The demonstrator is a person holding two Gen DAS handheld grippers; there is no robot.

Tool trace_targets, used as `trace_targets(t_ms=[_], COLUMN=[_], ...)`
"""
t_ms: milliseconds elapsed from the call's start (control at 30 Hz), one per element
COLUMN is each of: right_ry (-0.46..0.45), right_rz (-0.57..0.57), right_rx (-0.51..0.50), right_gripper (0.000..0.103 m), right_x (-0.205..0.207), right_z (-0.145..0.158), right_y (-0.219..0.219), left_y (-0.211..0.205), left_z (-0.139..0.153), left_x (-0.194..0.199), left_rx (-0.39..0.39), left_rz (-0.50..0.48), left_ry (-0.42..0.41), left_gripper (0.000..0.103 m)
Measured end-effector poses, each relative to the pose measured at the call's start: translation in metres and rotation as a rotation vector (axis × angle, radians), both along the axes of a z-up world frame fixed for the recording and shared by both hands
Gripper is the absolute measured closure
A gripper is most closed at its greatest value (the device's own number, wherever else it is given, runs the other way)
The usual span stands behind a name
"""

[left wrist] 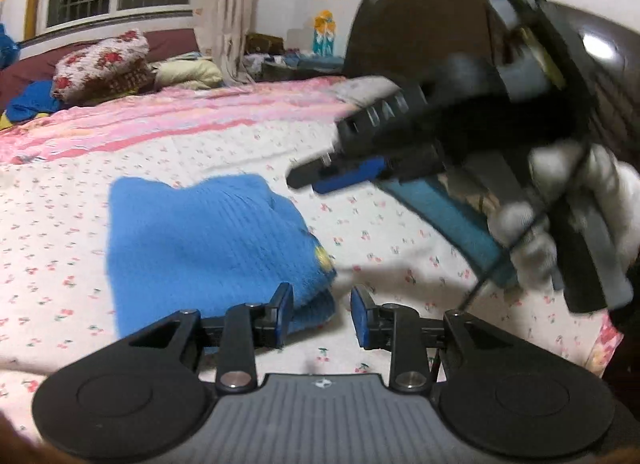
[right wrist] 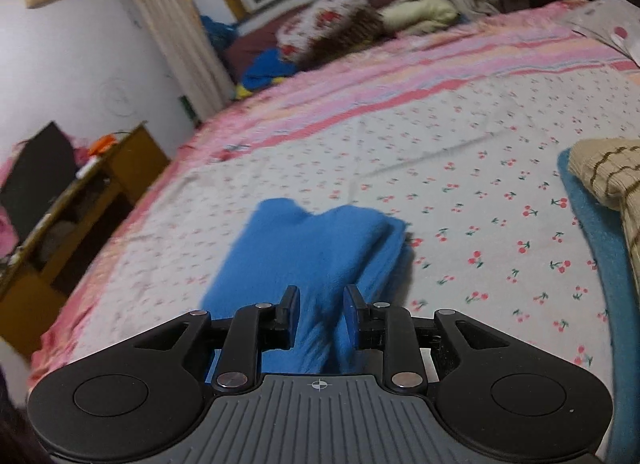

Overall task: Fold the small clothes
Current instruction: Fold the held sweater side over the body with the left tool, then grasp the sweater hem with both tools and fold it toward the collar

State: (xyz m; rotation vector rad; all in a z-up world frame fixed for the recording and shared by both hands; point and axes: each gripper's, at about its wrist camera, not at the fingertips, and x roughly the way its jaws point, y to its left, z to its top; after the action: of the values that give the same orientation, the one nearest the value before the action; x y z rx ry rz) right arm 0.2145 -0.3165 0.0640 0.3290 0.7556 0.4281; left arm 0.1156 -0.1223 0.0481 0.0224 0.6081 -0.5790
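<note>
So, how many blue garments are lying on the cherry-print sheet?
1 for certain: the folded blue garment in front of both grippers. A teal cloth lies at the sheet's right edge under a beige striped piece; more may be hidden.

Right tongs (left wrist: pixel 320 180) motion-blurred, glove (left wrist: pixel 560 224) too

Blue garment (right wrist: pixel 316 248) on white bedsheet (right wrist: pixel 460 168) (red cherry print).

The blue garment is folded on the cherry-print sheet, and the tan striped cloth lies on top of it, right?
Not quite. The blue garment is folded on the cherry-print sheet, but the tan striped cloth lies apart from it, on a teal cloth at the right edge of the right wrist view.
</note>
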Motion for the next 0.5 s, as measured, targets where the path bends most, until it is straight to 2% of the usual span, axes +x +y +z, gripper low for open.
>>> trace_targets(t_ms=[167, 267, 333, 367, 500], right_ry=[0.023, 0.076, 0.103, 0.111, 0.133], right_rz=[0.050, 0.016, -0.012, -0.032, -0.062], right_rx=[-0.020, -0.048, -0.076, -0.098, -0.088], right_gripper=[0.078, 0.079, 0.094, 0.099, 0.100], right_x=[-0.003, -0.005, -0.009, -0.013, -0.026], right_z=[-0.010, -0.028, -0.040, -0.046, -0.063], right_y=[0.023, 0.030, 0.030, 0.029, 0.020], left_y=[0.026, 0.036, 0.039, 0.039, 0.043], left_z=[0.011, 0.009, 0.005, 0.000, -0.030], left_x=[0.007, 0.024, 0.037, 0.045, 0.067], left_rx=[0.013, 0.015, 0.037, 0.049, 0.076], left_rz=[0.098, 0.160, 0.189, 0.202, 0.253], left_ry=[-0.041, -0.042, -0.041, -0.025, 0.091], left_gripper=[0.066, 0.066, 0.065, 0.065, 0.065])
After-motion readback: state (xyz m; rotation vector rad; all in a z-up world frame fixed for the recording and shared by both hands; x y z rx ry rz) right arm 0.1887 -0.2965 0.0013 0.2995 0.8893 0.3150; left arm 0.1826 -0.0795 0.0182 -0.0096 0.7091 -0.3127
